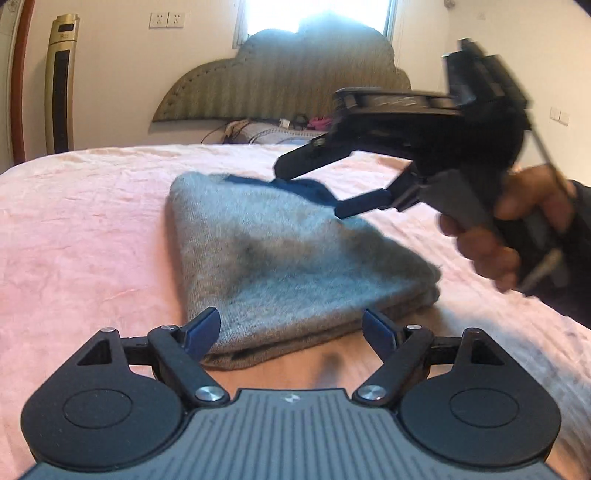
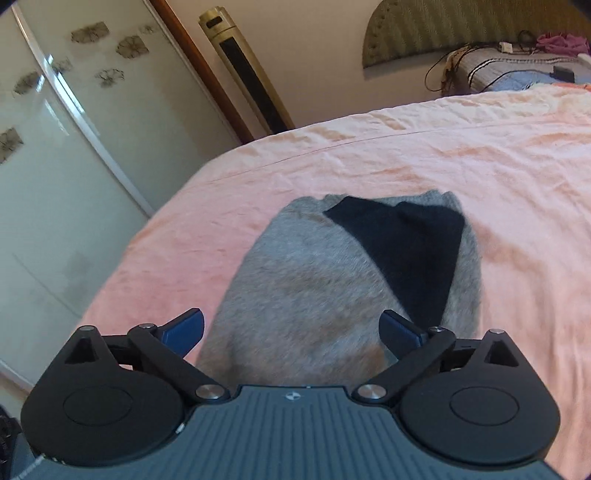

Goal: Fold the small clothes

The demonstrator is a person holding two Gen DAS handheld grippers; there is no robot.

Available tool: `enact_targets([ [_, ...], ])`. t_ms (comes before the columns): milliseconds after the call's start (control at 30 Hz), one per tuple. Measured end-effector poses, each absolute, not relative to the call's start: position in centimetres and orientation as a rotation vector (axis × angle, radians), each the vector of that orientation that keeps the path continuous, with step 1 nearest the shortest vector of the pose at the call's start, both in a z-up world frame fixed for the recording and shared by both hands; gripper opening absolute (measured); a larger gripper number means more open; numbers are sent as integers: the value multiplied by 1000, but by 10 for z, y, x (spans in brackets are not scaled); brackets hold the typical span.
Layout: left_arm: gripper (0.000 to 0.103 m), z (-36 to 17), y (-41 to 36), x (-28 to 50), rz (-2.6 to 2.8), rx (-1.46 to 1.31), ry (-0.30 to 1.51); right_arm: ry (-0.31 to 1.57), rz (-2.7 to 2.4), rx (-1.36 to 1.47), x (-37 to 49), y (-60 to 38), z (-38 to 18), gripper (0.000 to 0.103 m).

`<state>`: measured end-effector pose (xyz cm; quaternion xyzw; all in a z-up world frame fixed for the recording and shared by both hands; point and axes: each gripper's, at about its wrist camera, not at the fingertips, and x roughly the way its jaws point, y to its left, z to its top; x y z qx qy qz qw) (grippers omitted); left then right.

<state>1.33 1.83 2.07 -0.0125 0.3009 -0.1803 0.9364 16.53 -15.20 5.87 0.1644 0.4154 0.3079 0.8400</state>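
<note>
1. On the pink bedsheet (image 1: 92, 229) ahead of my left gripper (image 1: 291, 334), jaws wide, nothing gripped, lies the folded grey garment (image 1: 280, 258); right gripper (image 1: 306, 194) hovers over its far end, spread, empty.
2. Right wrist: jaws wide, empty, garment below between them.

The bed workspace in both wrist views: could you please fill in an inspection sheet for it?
Surface: pink bedsheet, wrinkled.
Job's things: grey knit garment, folded flat, with a dark blue part at its far end.
Clutter: small items and a pillow by the headboard.
Grippers: left hand-held gripper open, nothing between the pads; right hand-held gripper open above the garment, gripping nothing.
Cables: dark cords at the head of the bed.
Surroundings: gold tower unit, wall sockets, bright window.
</note>
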Motion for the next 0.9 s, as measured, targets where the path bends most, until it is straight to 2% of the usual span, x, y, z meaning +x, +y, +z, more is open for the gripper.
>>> enact_targets([
  [67, 85, 12, 15, 22, -336, -14, 636, 925, 644, 370, 165, -157, 35, 102],
  [100, 85, 14, 14, 22, -331, -12, 631, 864, 666, 386, 161, -164, 31, 101],
  [167, 85, 20, 14, 18, -318, -18, 623, 878, 635, 417, 157, -171, 38, 92],
  [200, 85, 24, 16, 13, -312, -26, 620, 892, 610, 422, 154, -173, 46, 91],
  [233, 85, 28, 19, 6, -305, -36, 617, 879, 600, 422, 145, -177, 54, 91],
  [300, 85, 35, 26, -9, -293, -41, 605, 810, 592, 404, 119, -185, 70, 101],
  [333, 85, 35, 28, -16, -278, -44, 607, 788, 588, 393, 106, -188, 74, 103],
  [567, 85, 23, 28, -8, -88, -43, 698, 816, 382, 182, 67, -178, 47, 103],
  [633, 85, 25, 35, 7, -90, -104, 713, 878, 357, 241, 75, -183, 39, 103],
  [800, 85, 22, 79, 39, -193, -522, 791, 943, 438, 589, 95, -221, 25, 103],
  [867, 83, 17, 83, 50, -227, -581, 809, 970, 469, 676, 104, -231, 21, 103],
  [900, 80, 16, 83, 54, -245, -595, 822, 977, 485, 675, 107, -232, 20, 96],
])
